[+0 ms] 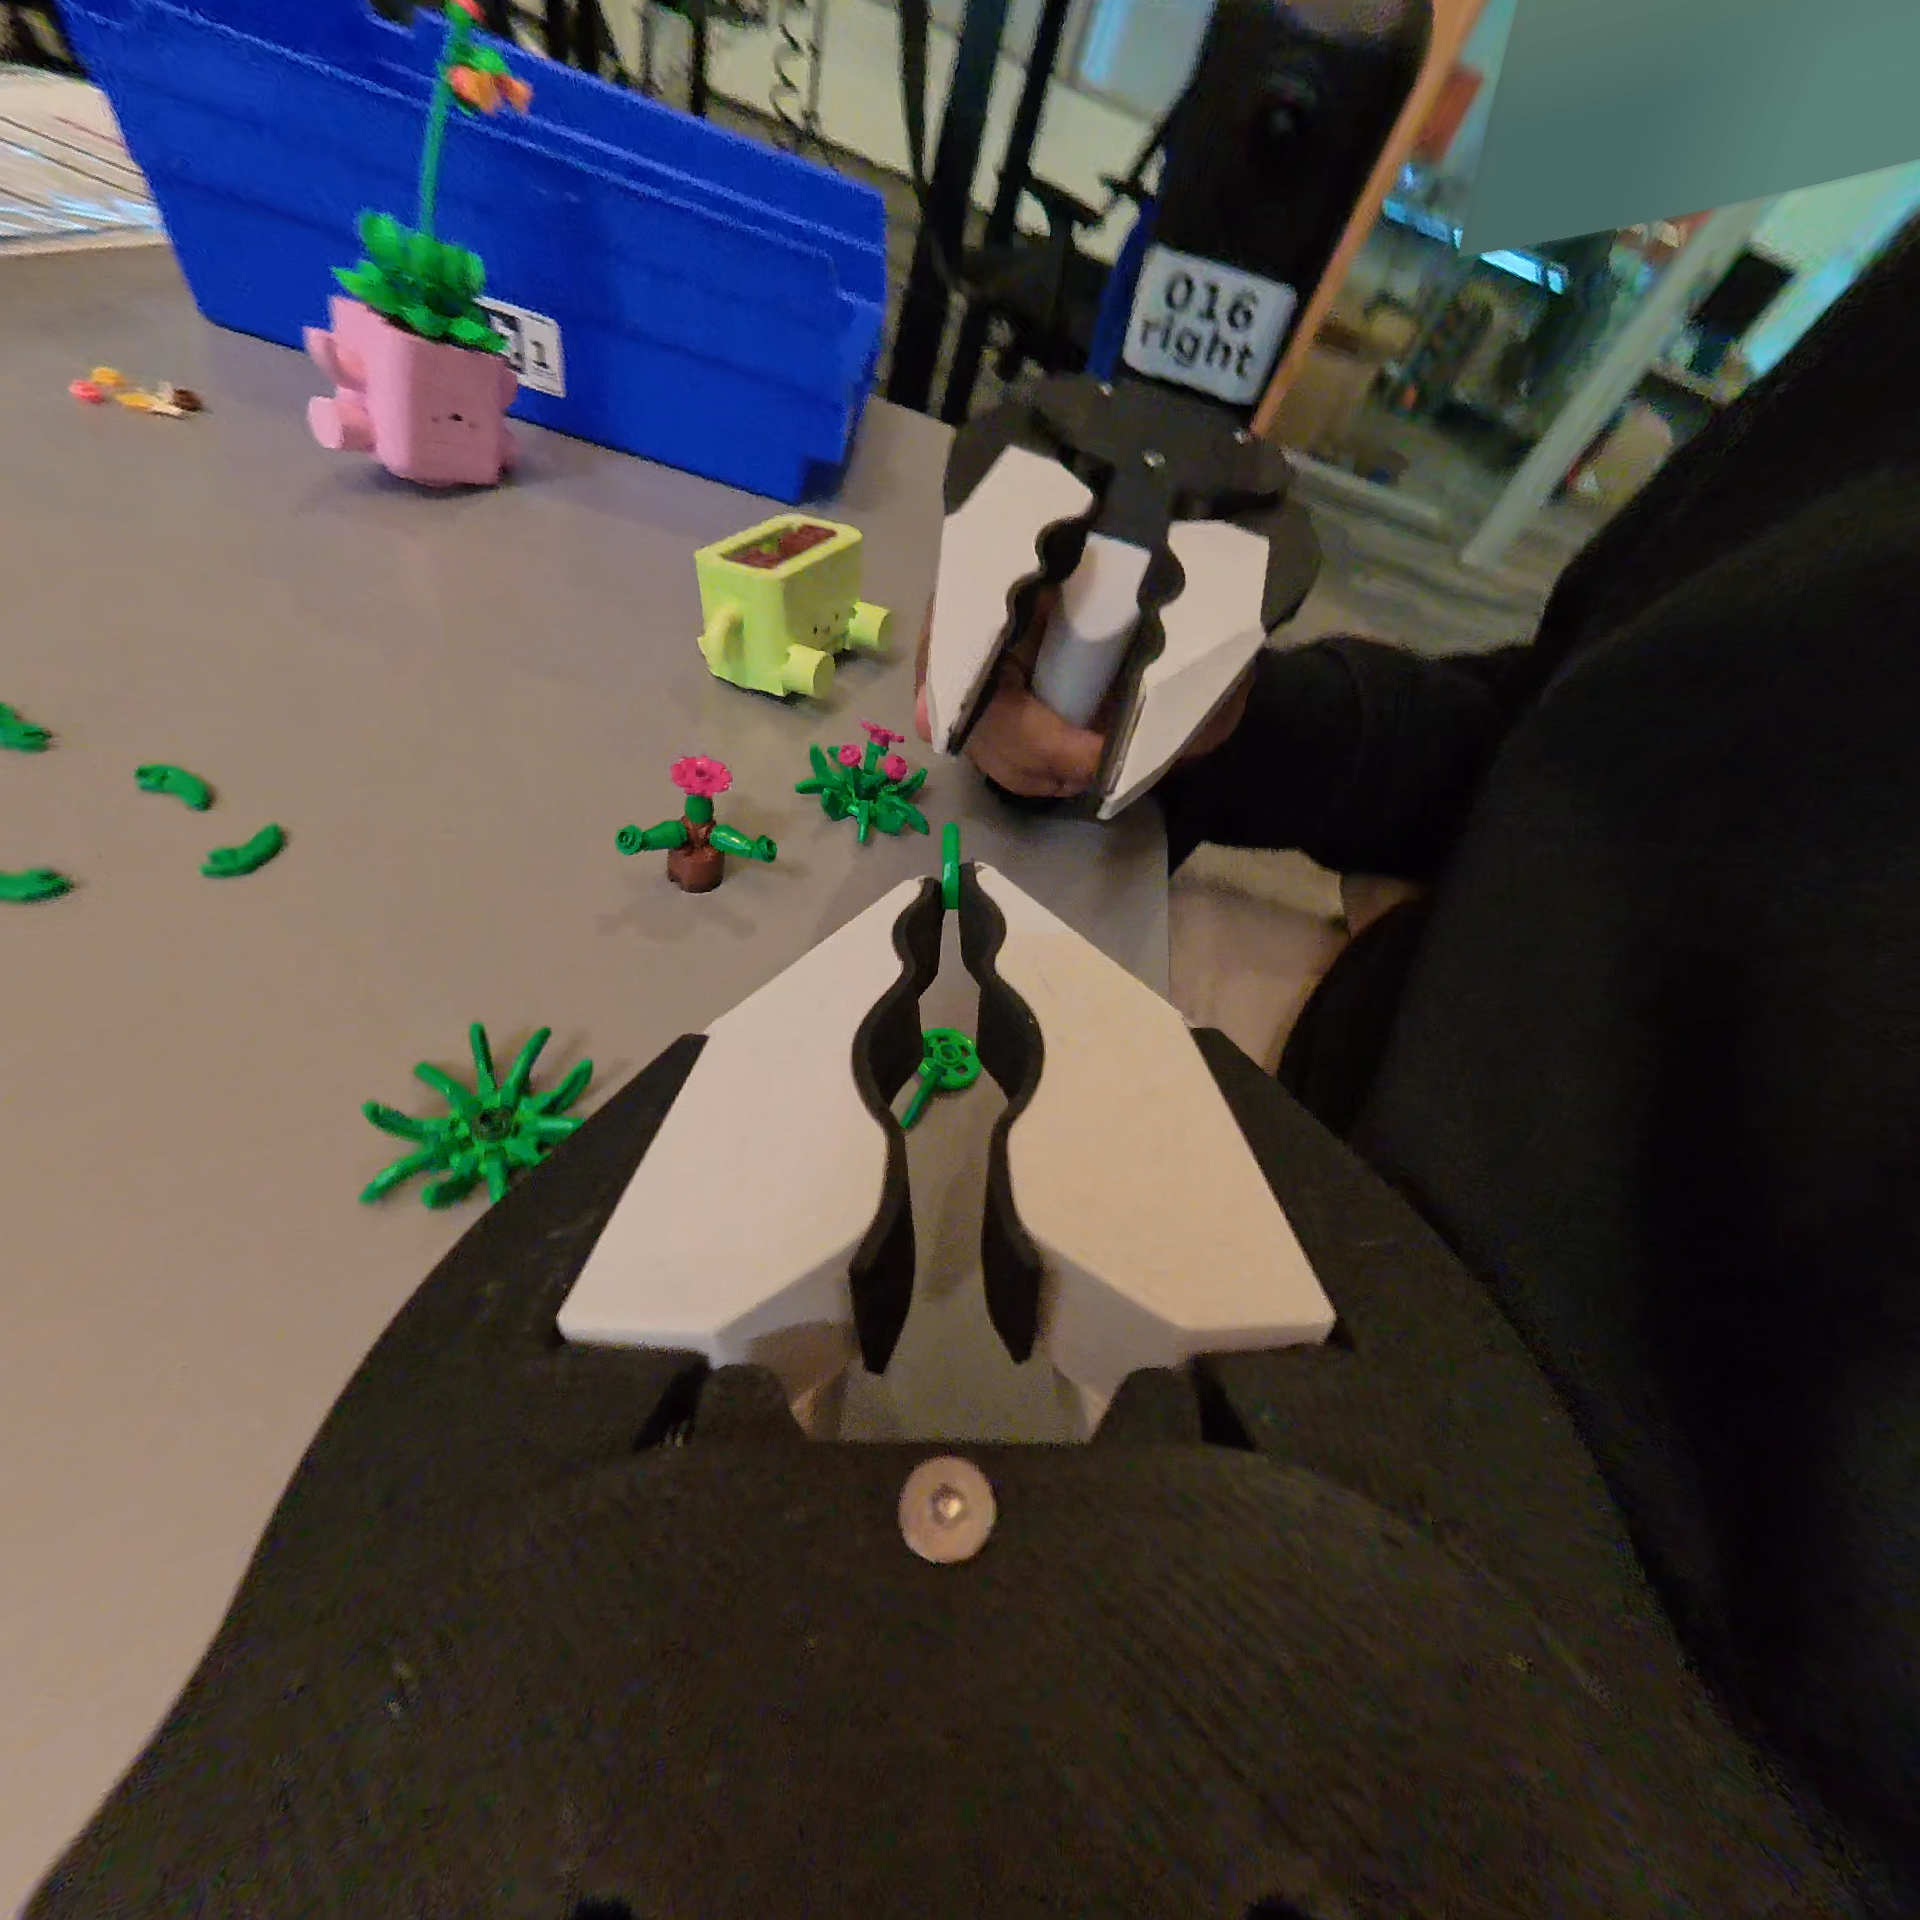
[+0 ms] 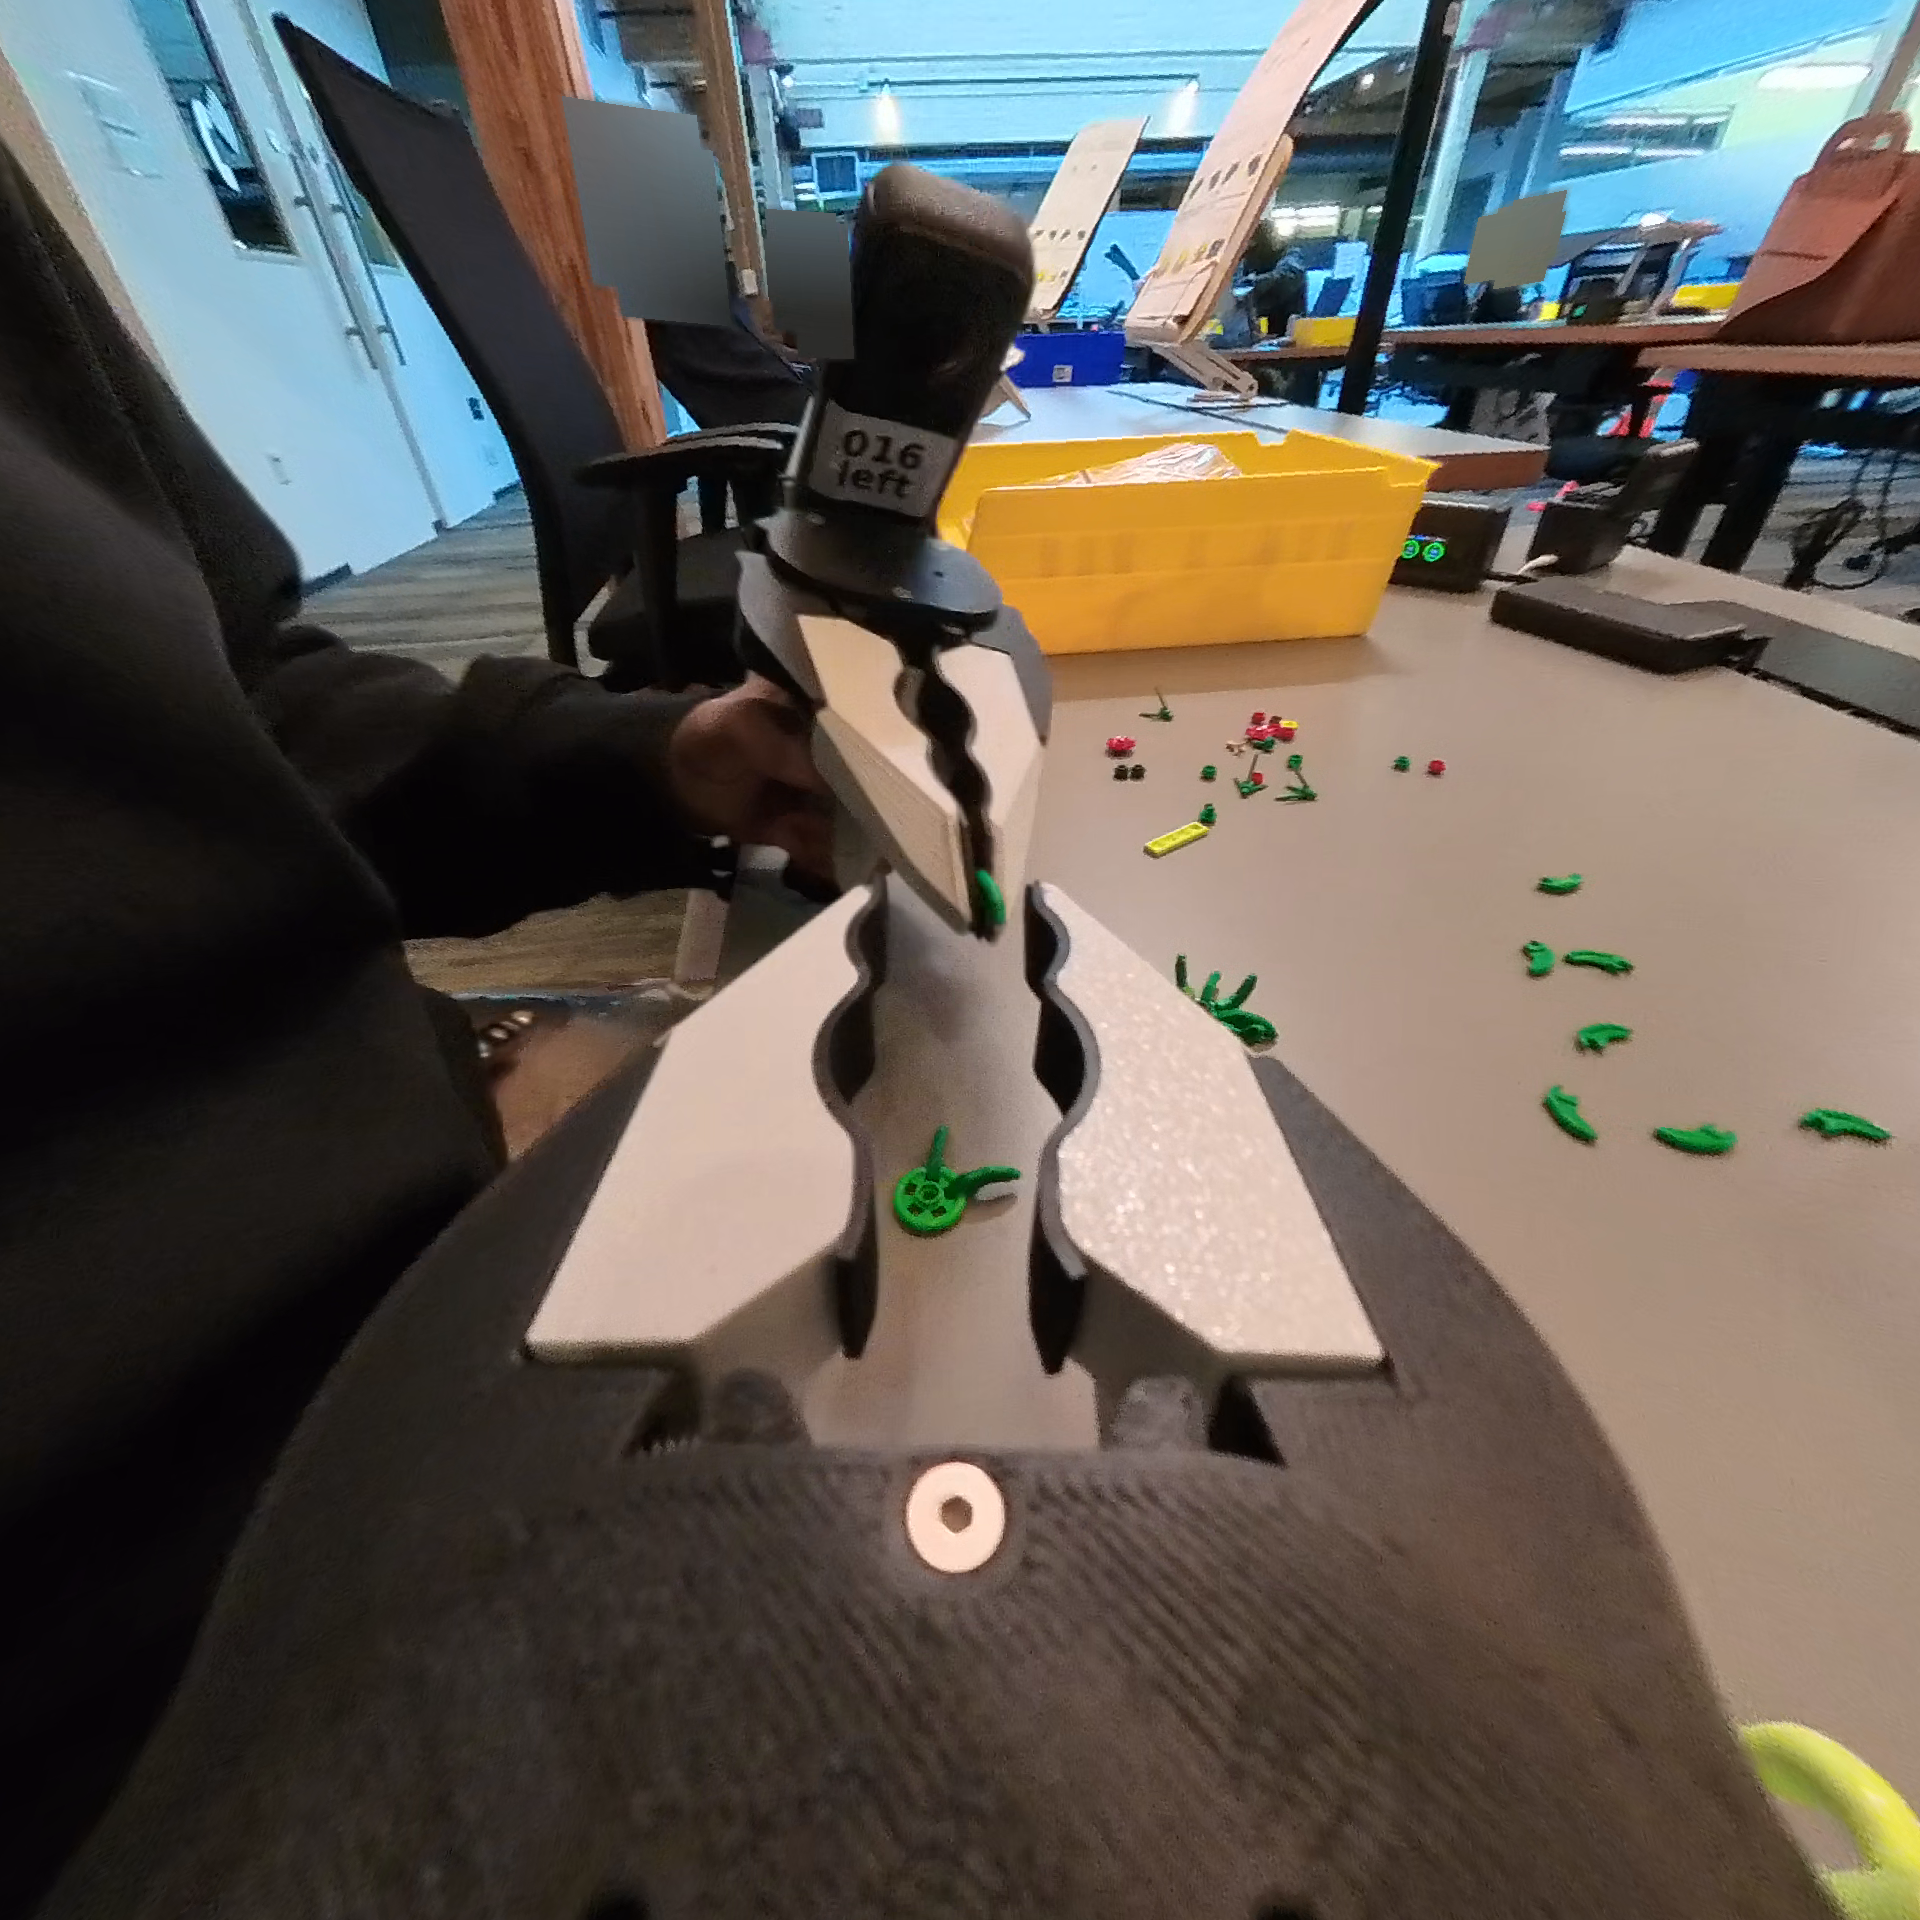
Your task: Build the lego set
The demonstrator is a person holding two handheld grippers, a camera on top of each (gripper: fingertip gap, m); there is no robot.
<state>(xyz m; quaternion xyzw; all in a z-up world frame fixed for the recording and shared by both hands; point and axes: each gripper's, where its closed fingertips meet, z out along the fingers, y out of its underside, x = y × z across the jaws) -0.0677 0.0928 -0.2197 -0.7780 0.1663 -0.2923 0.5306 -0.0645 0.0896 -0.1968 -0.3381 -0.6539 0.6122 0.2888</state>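
Jaws: the left gripper [image 1: 951, 883] is pinched closed on a small green leaf piece [image 1: 949, 862], which stands upright from its tips; the right gripper [image 2: 956, 904] is spread open and empty. The green hub piece [image 2: 928, 1197], presumably the leaf's mate, lies flat on the grey table [image 1: 416, 644], below and between both grippers, the leaf directly above it.

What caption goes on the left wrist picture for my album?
Left gripper pinches a small green curved lego leaf above the grey table, near the open right gripper.
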